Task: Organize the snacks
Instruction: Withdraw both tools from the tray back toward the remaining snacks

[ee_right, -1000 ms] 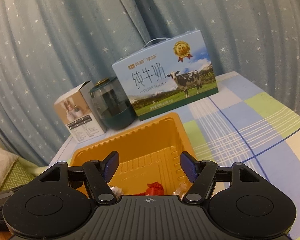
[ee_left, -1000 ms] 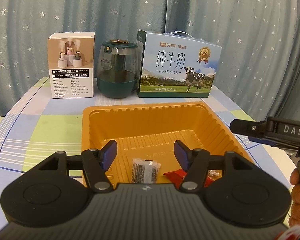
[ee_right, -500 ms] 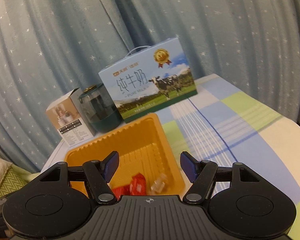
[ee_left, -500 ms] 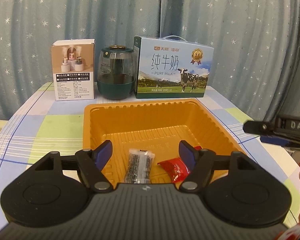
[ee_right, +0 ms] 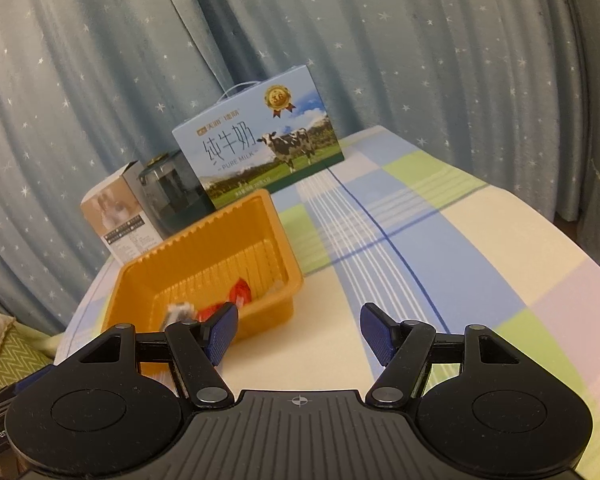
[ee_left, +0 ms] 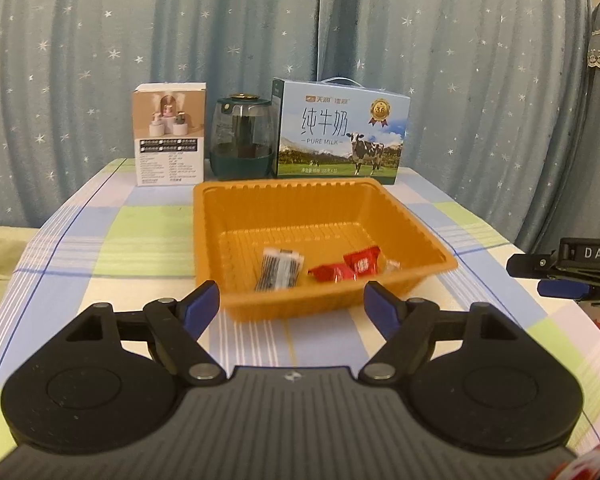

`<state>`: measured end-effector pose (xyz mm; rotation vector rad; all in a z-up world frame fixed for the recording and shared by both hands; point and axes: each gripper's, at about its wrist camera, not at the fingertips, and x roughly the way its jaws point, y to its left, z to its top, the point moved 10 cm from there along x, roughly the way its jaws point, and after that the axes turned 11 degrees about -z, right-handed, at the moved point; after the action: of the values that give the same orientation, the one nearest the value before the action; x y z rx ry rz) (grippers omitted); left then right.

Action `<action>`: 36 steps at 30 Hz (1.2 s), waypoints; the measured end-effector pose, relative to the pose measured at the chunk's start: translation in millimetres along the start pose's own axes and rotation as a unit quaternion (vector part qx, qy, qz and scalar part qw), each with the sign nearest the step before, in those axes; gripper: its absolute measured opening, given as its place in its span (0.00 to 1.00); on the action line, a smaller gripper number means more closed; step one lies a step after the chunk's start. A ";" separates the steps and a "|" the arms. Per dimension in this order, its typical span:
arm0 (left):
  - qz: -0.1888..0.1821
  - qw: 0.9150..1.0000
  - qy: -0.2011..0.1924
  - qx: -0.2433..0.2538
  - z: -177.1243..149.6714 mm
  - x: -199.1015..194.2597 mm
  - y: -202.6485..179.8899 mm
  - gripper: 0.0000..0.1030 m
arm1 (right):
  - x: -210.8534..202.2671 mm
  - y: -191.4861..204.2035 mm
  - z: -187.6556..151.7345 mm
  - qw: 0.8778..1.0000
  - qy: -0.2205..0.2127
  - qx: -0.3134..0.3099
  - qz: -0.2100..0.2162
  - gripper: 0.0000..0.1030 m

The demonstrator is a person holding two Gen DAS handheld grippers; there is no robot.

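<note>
One orange tray [ee_left: 236, 240] on the desk [ee_left: 112, 240] holds four snacks: two red candies [ee_left: 346, 268], one dark packet [ee_left: 279, 269], one clear-wrapped sweet [ee_left: 392, 265]. Beyond stand two boxes [ee_left: 170, 136] and one jar [ee_left: 242, 140].

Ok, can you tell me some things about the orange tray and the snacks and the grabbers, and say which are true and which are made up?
1. The orange tray holds two red-wrapped candies. True.
2. The left gripper is squeezing a candy. False: its jaws stand open with nothing between them; they have just been opening.
3. The milk box stands behind the tray. True.
4. The dark striped packet lies on the tablecloth outside the tray. False: it lies inside the tray, left of the red candies.
5. The right gripper is open and holds nothing. True.
6. The green jar is to the right of the milk box. False: it is to its left.
</note>
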<state>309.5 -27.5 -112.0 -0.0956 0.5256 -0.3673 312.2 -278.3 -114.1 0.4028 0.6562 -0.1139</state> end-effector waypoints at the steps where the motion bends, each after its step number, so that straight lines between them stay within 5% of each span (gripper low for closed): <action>1: 0.001 1.000 0.002 -0.001 -4.3 -4.6 -0.1 0.75 | -3.7 -1.8 -3.9 1.000 0.002 0.000 -0.001 0.66; 20: -0.003 0.999 0.054 -0.005 -94.0 -69.3 -9.5 0.74 | -49.4 -13.6 -100.0 0.997 0.058 -0.055 0.006 0.66; 26: -0.004 0.998 0.060 -0.006 -100.1 -69.2 -10.4 0.74 | -42.1 9.3 -119.0 0.992 0.077 -0.094 0.043 0.65; 28: -0.007 0.998 0.058 -0.007 -99.2 -67.7 -11.4 0.74 | -37.4 18.6 -122.4 0.989 0.084 -0.105 0.053 0.58; 36: -0.013 0.998 0.061 -0.015 -100.1 -58.8 -12.4 0.74 | -8.5 29.3 -131.3 0.984 0.102 -0.137 0.049 0.56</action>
<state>207.8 -17.0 -168.3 -0.1098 0.6507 -0.3917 237.3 -199.2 -193.5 0.1818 0.8403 0.1133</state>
